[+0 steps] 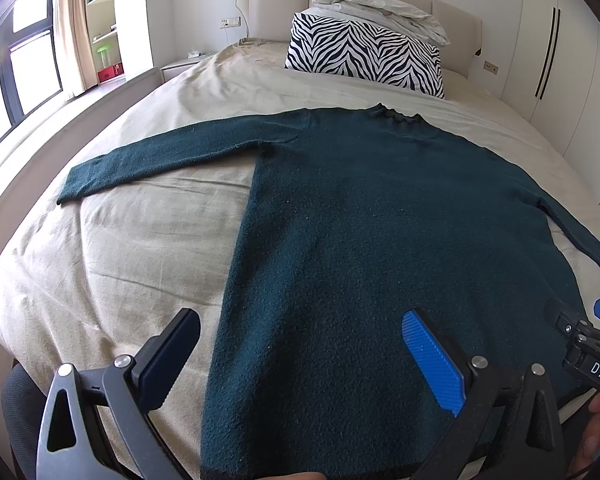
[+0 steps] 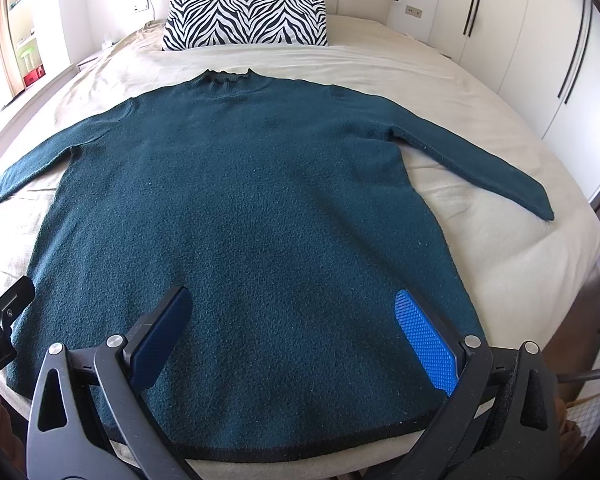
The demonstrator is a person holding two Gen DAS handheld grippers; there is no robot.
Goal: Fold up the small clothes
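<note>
Dark teal sweater [image 2: 236, 200] lies flat and face down on the bed [image 2: 500, 264], filling the centre of both frames, both sleeves spread outward, collar toward the zebra-print pillow [image 2: 246, 20] at top. Left gripper [image 1: 300, 356], lower frame, jaws wide apart over the hem's left edge, holding nothing. Right gripper [image 2: 296, 332], lower frame, jaws likewise apart above the hem, empty.
</note>
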